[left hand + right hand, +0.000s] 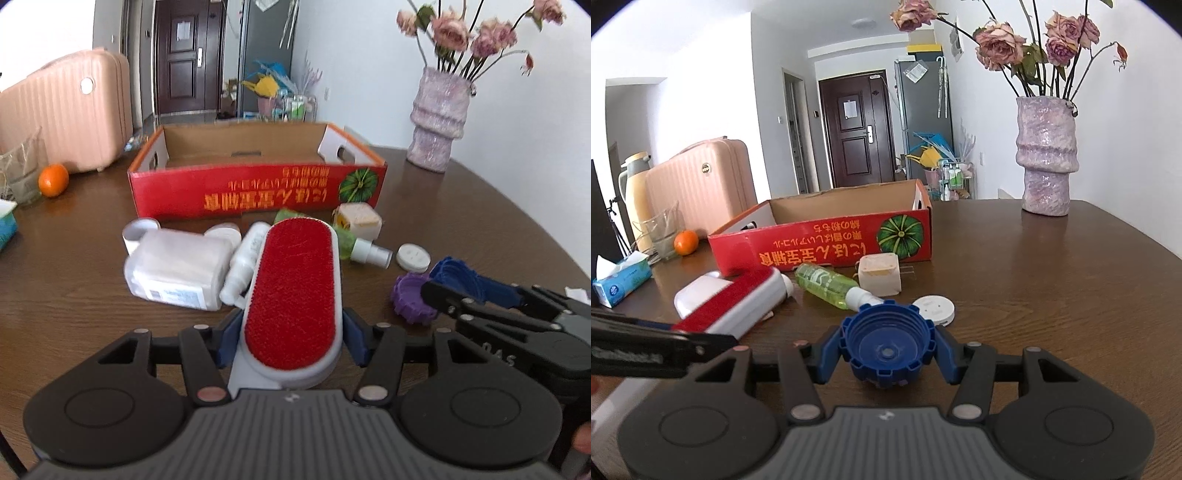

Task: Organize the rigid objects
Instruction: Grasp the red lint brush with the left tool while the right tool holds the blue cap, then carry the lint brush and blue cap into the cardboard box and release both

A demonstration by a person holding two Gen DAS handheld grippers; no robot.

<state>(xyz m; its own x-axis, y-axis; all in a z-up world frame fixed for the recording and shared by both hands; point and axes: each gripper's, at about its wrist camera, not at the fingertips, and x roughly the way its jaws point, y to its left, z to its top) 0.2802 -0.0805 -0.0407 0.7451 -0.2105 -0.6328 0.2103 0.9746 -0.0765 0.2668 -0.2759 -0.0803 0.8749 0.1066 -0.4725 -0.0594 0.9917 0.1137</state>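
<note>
My left gripper [291, 341] is shut on a red-faced white lint brush [293, 295], held above the table; the brush also shows in the right wrist view [738, 306]. My right gripper [886, 356] is shut on a blue ribbed cap [888, 345], seen in the left wrist view [458, 275] beside a purple cap [408, 297]. An open red cardboard box [255, 192] stands behind the pile, also in the right wrist view [820, 247]. On the table lie a white container [177, 269], a white bottle [245, 264], a green spray bottle [827, 286], a beige cube [879, 275] and a white disc [934, 310].
A purple vase with dried roses [1047, 155] stands at the back right. An orange [53, 180], a glass cup [22, 173], a tissue pack [622, 282] and a pink suitcase [66, 110] are on the left. The brown table [1052, 295] extends right.
</note>
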